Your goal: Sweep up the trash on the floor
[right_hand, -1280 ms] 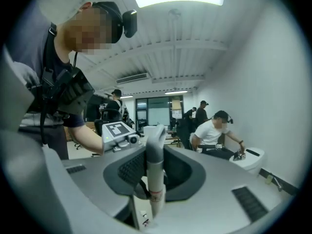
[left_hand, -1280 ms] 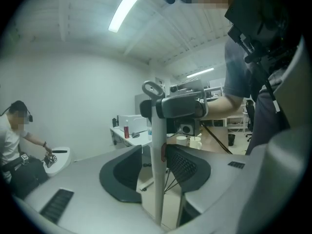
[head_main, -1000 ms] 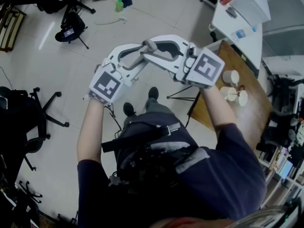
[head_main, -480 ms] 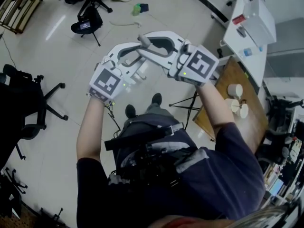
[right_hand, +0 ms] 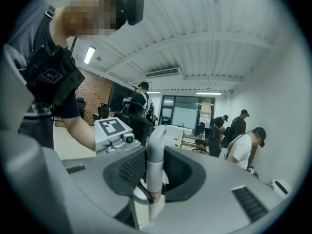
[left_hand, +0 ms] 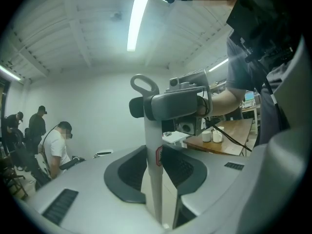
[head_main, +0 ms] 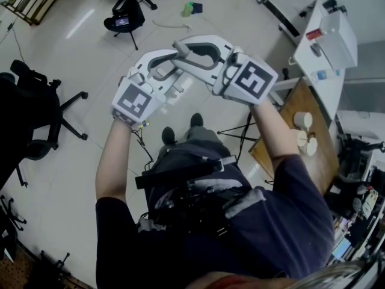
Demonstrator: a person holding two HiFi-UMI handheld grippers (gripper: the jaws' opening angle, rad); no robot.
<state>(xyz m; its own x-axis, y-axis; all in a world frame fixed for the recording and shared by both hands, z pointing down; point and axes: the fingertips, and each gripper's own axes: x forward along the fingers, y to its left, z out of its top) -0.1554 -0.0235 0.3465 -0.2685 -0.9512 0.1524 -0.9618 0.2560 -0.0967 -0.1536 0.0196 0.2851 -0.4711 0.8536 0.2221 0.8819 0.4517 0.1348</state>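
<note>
Your left gripper (left_hand: 158, 177) just clamped a thin white pole (left_hand: 150, 130); right gripper (right_hand: 155, 179) pinches a grey-white handle (right_hand: 156, 147), maybe the broom. No sweeping yet.

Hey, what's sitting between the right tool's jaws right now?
A white handle with a grey tip stands upright there, clamped by the right tool; the right gripper view shows it.

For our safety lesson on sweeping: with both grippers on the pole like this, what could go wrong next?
1. The left gripper has just been closing its jaws and now holds the white pole; a fresh grip might slip.
2. The right gripper grips the same pole close by, near its top, so the lower end, out of view, could swing into the wooden table with cups or the person's shoes.
</note>
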